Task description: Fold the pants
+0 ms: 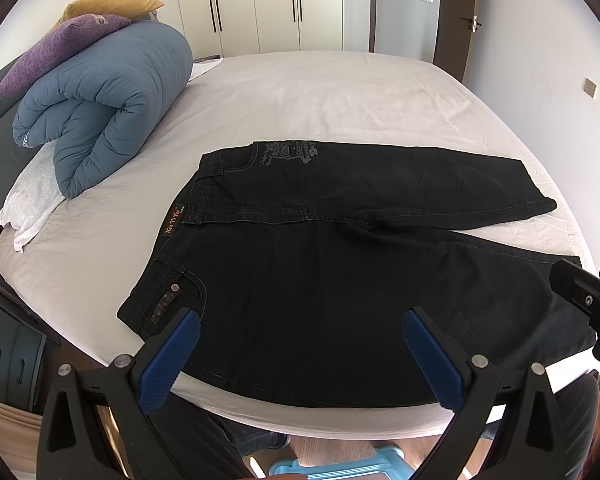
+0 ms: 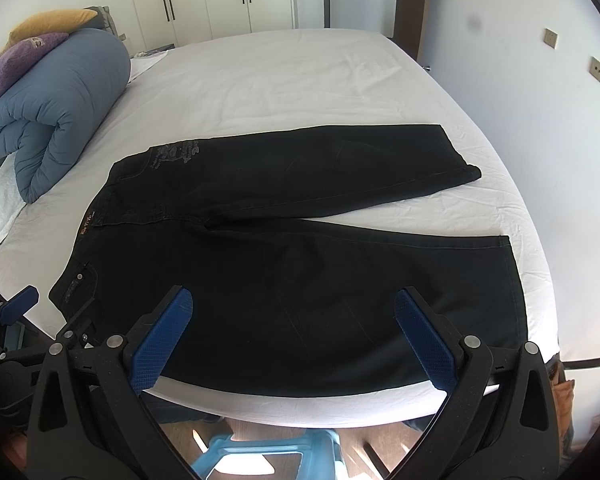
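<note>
Black jeans [image 1: 320, 280] lie flat on the white bed [image 1: 300, 96], waistband to the left, two legs spread to the right; they also show in the right wrist view [image 2: 280, 264]. My left gripper [image 1: 300, 320] is open and empty, hovering above the near leg close to the bed's front edge. My right gripper [image 2: 294, 300] is open and empty above the near leg further right. The right gripper shows at the right edge of the left wrist view [image 1: 592, 300]; the left gripper shows at the left edge of the right wrist view [image 2: 16, 320].
A rolled blue duvet [image 1: 104, 108] with purple and yellow pillows [image 1: 60, 52] lies at the bed's back left. A white towel [image 1: 32, 196] sits beside it. Wardrobes [image 1: 260, 0] stand behind. A blue stool [image 2: 260, 456] stands on the floor below.
</note>
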`<control>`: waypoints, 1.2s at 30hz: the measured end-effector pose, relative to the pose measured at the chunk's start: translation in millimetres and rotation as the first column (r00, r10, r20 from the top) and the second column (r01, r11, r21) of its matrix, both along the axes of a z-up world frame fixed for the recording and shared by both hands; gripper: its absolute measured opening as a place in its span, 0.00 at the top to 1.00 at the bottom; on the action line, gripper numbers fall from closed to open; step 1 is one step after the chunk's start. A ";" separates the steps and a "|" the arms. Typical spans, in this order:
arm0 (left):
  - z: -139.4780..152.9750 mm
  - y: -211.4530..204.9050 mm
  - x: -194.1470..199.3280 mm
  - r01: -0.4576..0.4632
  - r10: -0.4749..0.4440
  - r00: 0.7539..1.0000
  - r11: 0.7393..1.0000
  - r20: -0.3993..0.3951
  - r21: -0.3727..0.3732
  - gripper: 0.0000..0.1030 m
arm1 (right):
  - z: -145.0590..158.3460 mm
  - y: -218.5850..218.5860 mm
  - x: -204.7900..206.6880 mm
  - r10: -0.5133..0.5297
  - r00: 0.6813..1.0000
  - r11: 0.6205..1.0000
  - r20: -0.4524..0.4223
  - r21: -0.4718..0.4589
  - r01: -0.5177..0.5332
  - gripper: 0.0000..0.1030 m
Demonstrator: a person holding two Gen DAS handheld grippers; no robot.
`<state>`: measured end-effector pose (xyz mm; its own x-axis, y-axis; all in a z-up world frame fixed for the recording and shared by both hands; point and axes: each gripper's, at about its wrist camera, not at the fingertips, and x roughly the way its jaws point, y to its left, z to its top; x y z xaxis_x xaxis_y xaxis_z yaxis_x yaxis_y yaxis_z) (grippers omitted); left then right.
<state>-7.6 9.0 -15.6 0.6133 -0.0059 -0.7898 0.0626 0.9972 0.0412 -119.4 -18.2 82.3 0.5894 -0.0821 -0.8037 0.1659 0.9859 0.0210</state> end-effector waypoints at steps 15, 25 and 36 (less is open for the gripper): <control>2.7 -1.0 2.7 0.000 0.000 1.000 1.000 -0.003 -0.001 0.00 | -1.3 1.8 0.5 0.001 1.000 1.000 -0.001 0.002 -0.001 0.00; 2.1 -2.1 2.7 -0.001 0.001 1.000 1.000 -0.005 0.002 0.00 | -3.7 10.0 1.8 0.008 1.000 1.000 -0.003 0.004 -0.008 0.00; -3.0 0.6 10.2 0.004 -0.004 1.000 1.000 -0.011 -0.003 0.00 | -12.3 10.3 7.1 0.019 1.000 1.000 -0.013 0.009 -0.019 0.00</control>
